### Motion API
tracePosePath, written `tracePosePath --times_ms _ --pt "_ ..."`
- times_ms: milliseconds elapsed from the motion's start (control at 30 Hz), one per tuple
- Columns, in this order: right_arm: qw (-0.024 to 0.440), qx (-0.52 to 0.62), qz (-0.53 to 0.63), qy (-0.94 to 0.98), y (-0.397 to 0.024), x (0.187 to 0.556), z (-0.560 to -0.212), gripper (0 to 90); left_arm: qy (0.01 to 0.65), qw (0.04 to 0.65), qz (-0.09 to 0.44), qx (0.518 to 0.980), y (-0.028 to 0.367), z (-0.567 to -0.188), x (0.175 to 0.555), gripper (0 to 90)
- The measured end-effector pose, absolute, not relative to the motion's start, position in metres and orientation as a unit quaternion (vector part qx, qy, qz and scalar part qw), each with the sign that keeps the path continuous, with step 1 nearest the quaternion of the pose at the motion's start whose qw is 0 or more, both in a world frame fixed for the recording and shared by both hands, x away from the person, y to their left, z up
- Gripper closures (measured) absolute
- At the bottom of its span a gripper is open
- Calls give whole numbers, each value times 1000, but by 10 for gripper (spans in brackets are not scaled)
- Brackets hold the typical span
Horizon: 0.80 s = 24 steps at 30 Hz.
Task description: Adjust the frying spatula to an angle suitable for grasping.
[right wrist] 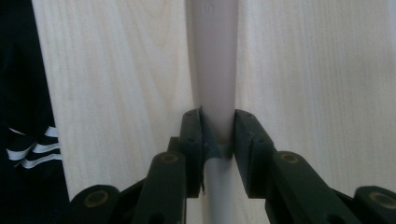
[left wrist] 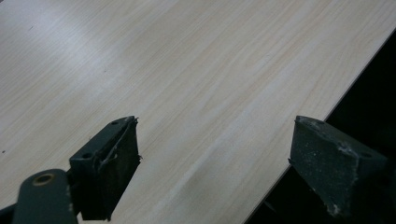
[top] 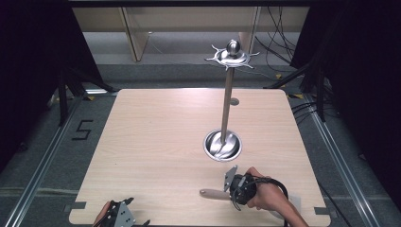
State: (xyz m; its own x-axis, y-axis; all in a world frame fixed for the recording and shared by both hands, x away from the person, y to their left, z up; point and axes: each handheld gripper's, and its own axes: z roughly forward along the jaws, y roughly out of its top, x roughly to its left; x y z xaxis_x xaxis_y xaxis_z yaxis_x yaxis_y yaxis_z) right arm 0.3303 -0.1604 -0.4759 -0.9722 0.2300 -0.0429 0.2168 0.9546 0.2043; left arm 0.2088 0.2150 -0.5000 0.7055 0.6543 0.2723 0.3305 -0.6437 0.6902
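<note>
Nearest the lens in the right gripper view, the right gripper [right wrist: 218, 135] stood with its two black jaws pressed onto a pale, rounded handle [right wrist: 212, 60], which ran from the bottom centre of that frame up to its top edge. In the high view, the handle [top: 213, 193] lay flat on the table [top: 156, 142], lower centre-right, with its free end pointing toward the left of the frame. Its working end was hidden behind the right gripper [top: 235, 198].

Handling judgement: the handle appeared rigid, light and smooth, probably wood or plastic. A round section could roll or swivel between flat pads, so a grip near mid-length would limit tipping.

The left gripper [left wrist: 215, 154] stood spread wide over bare table at the lower left, pinching nothing. A metal stand [top: 225, 106] rose upright from a round base, centre frame, well apart from the handle.
</note>
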Motion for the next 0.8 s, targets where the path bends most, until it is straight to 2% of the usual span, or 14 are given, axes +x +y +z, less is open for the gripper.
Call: tracePosePath --times_ms 33,233,333,400,433,800 --pt "37 86 109 990 -160 334 -477 748 283 312 259 869 215 -500 209 150" --pt "54 107 131 984 -165 335 -469 749 295 327 262 859 213 -503 209 150" --pt "59 131 153 978 -170 335 -457 749 296 326 262 859 213 -503 209 150" --pt "61 98 183 976 -175 340 -449 749 296 325 263 859 213 -503 209 150" --pt "63 141 183 971 -178 335 -444 749 296 325 264 859 213 -503 209 150" --pt "108 162 302 933 -218 337 -406 750 297 327 260 859 214 -502 209 150"
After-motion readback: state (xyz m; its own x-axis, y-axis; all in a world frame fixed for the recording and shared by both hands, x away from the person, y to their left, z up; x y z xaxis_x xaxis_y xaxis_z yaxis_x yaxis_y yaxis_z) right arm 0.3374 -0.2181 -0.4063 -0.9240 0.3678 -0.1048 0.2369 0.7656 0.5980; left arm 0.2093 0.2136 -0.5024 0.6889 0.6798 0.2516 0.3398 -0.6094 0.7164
